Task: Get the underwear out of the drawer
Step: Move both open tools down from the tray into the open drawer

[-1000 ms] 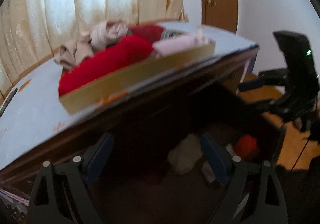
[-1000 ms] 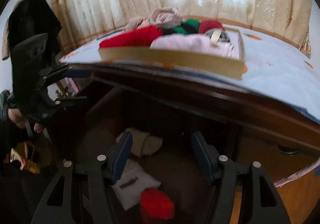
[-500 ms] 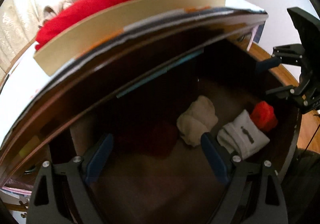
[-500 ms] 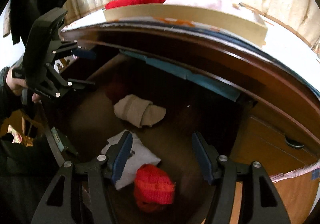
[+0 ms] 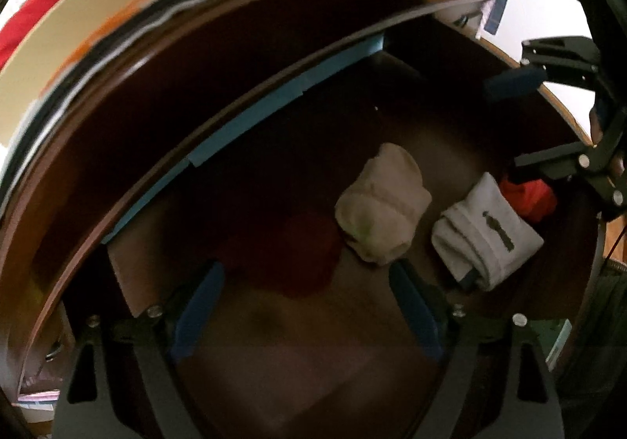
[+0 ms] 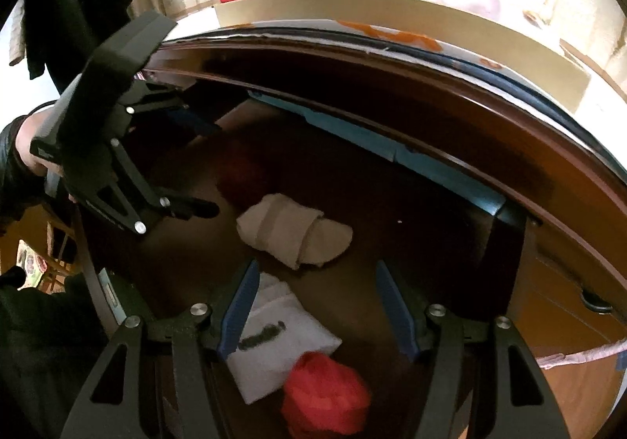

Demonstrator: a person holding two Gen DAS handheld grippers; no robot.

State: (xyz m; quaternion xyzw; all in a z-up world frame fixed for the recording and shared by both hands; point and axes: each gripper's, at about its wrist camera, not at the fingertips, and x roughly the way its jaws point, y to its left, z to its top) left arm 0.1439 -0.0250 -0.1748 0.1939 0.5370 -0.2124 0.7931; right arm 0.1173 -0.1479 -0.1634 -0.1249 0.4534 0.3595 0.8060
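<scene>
Over the open drawer (image 5: 490,59) | left gripper (image 5: 309,306) and right gripper (image 6: 317,306) both gaped empty | advised: straddle beige roll (image 6: 294,231) mid-body, descend, pinch firmly.

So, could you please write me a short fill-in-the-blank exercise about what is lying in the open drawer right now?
1. The beige roll lies between the dark red bundle and the ____ folded piece.
2. The bright red bundle touches the white piece, which bears a dark ____.
3. Both the left gripper and the right gripper are ____ and hold nothing.
4. A strip of ____ tape runs under the desk edge.

Missing words: white; mark; open; blue
</scene>
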